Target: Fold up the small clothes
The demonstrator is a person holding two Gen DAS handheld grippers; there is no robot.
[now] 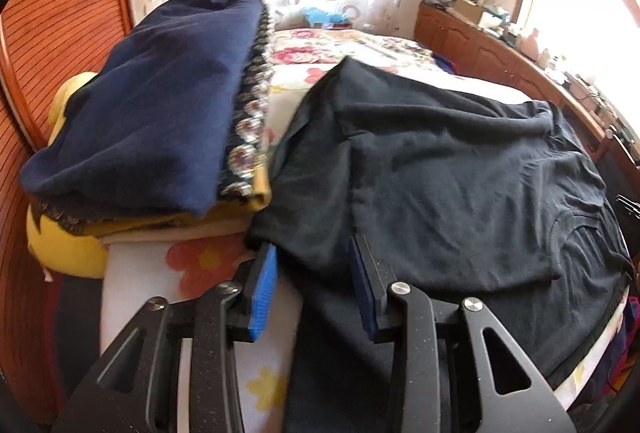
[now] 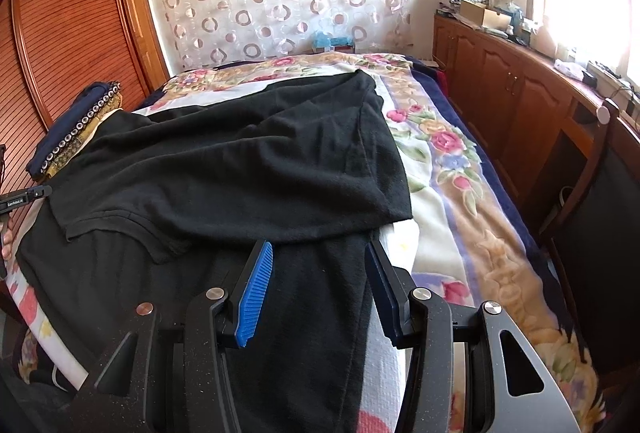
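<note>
A black T-shirt (image 1: 460,185) lies spread on the floral bed, its far part folded back over itself; it fills the middle of the right wrist view (image 2: 240,169). My left gripper (image 1: 314,253) is open, its blue pads (image 1: 264,293) straddling the shirt's near left edge. My right gripper (image 2: 318,253) is open, its pads (image 2: 254,297) straddling the shirt's near right edge under the folded layer. Nothing is pinched in either. The left gripper's tip also shows at the left edge of the right wrist view (image 2: 24,197).
A stack of folded clothes, navy on top (image 1: 160,105), sits on the bed's left side against the wooden wardrobe (image 1: 52,33). A yellow pillow (image 1: 60,253) lies under it. A wooden cabinet (image 2: 520,105) with clutter runs along the right. The floral blanket (image 2: 460,173) shows right of the shirt.
</note>
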